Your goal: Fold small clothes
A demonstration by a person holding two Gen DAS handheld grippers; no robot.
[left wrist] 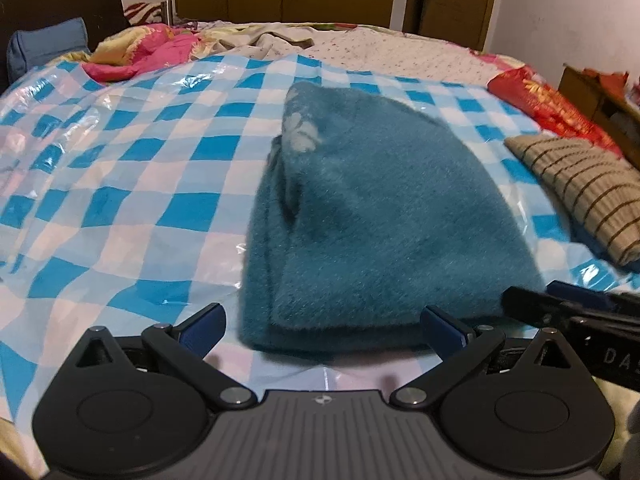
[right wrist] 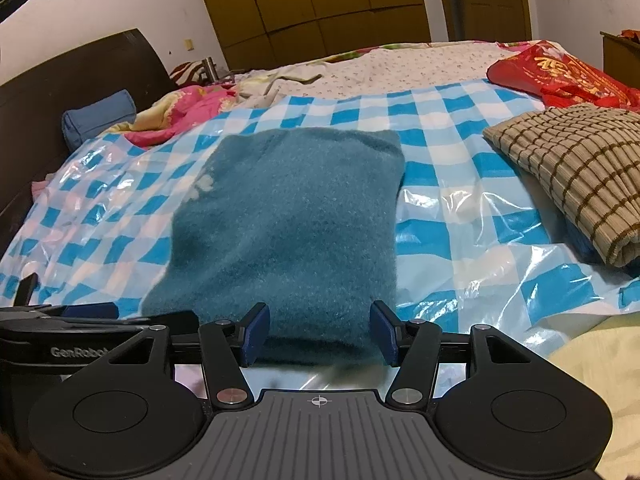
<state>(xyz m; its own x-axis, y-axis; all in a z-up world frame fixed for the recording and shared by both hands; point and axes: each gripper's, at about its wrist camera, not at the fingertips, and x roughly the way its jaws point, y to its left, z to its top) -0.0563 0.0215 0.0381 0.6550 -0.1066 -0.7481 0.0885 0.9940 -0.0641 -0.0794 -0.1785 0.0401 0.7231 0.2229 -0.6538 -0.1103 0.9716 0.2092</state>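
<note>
The teal fleece garment (right wrist: 288,216) is laid folded on the checked plastic sheet (left wrist: 120,168) covering the bed, at 12 o'clock from both tools. The left hand-held gripper (left wrist: 322,330) and right hand-held gripper (right wrist: 318,334) are held apart, empty, at its near edge, probably released. A folded striped garment (right wrist: 572,176) is set aside at 2 o'clock, seemingly finished.

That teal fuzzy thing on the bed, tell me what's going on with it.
A person holding two tools is folding clothes on a bed covered with a blue checked plastic sheet. The teal fleece garment lies folded into a compact rectangle. The left tool and right tool are both open at its near edge, gripping nothing. A folded beige striped garment sits to the right.
</note>
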